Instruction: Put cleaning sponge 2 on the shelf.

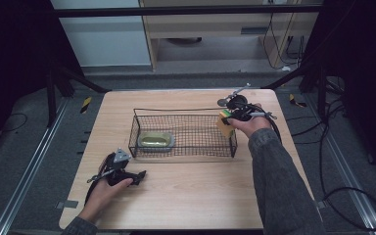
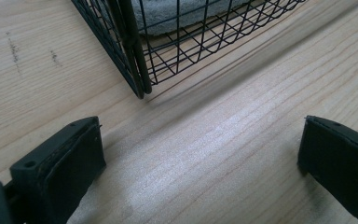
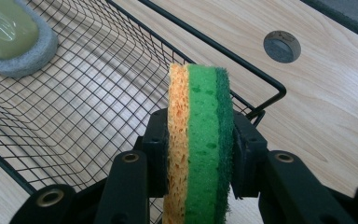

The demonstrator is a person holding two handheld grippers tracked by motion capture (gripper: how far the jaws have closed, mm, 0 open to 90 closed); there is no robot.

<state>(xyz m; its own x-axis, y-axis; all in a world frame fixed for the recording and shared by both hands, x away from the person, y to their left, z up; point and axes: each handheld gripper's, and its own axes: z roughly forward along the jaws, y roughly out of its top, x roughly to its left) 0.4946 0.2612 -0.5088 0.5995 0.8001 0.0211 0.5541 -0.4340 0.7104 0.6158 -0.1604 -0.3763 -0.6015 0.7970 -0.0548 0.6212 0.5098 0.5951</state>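
One sponge [image 3: 198,140] is clamped upright in the right gripper [image 1: 231,117] at the wire basket's [image 1: 183,153] right end, right of frame centre; the left gripper [image 1: 139,175] rests open, lower left.

A grey-rimmed yellow scrubber [image 1: 156,141] lay at the left end of the wire basket [image 1: 184,110], which stood mid-table [image 1: 191,196], toward the far edge.
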